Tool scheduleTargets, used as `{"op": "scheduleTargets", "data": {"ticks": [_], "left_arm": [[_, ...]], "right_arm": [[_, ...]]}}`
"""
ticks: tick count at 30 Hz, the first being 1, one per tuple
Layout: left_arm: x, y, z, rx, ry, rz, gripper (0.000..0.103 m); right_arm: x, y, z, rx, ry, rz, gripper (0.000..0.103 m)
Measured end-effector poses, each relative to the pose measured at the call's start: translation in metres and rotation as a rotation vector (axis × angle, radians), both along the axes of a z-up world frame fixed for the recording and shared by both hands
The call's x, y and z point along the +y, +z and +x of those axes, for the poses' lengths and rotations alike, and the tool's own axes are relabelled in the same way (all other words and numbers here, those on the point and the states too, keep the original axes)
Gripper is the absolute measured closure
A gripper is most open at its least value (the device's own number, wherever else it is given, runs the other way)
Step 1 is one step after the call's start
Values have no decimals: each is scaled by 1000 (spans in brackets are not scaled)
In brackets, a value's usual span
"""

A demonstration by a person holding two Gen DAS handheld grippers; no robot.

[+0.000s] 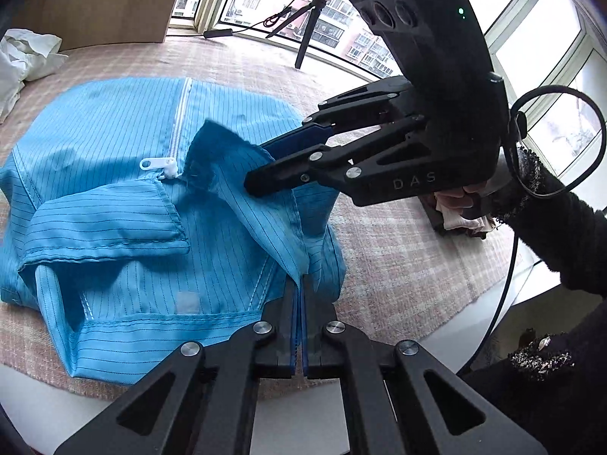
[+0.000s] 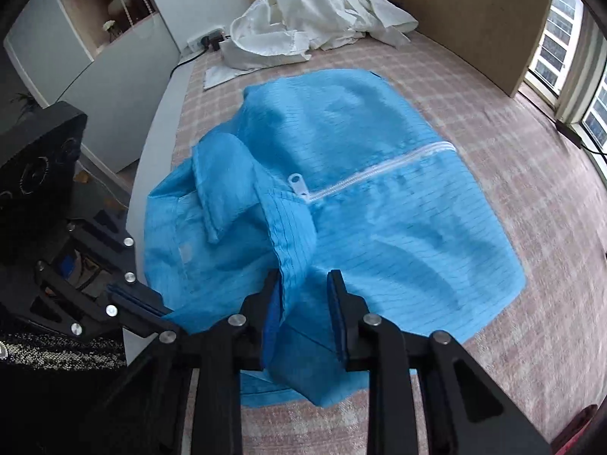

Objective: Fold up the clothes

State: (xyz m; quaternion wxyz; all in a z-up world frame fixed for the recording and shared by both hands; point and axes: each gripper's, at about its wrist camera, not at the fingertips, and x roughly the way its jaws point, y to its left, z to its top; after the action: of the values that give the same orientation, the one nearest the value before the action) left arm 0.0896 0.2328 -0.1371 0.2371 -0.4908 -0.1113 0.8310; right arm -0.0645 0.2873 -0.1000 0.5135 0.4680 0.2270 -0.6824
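The blue striped jacket lies zipped on the checked bedcover, its near hem just ahead of both tongs. The left gripper is clenched on a raised fold of it. The right gripper stands partly parted around the collar; its pads may not press yet. Bare cover stretches beyond its right finger. A white garment is heaped far ahead.
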Motion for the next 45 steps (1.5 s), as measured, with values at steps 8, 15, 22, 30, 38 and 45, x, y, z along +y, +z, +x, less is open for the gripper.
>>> {"op": "scheduleTargets", "data": {"ticks": [8, 15, 22, 30, 38, 45], "left_arm": [[4, -3, 5, -16, -11, -82, 103], [10, -4, 1, -15, -38, -131, 103], [8, 10, 1, 32, -87, -184, 103], [2, 2, 8, 50, -97, -195, 103], [8, 1, 13, 59, -116, -195, 103], [8, -1, 21, 42, -120, -205, 103]], "right_arm": [[-11, -36, -32, -274, -82, -90, 98], [-3, -30, -28, -298, -92, -135, 98], [-2, -10, -37, -321, -77, -149, 98], [18, -27, -65, -510, -155, -228, 99], [13, -8, -64, -550, -100, -288, 98], [39, -8, -91, -397, -262, -174, 97]]}}
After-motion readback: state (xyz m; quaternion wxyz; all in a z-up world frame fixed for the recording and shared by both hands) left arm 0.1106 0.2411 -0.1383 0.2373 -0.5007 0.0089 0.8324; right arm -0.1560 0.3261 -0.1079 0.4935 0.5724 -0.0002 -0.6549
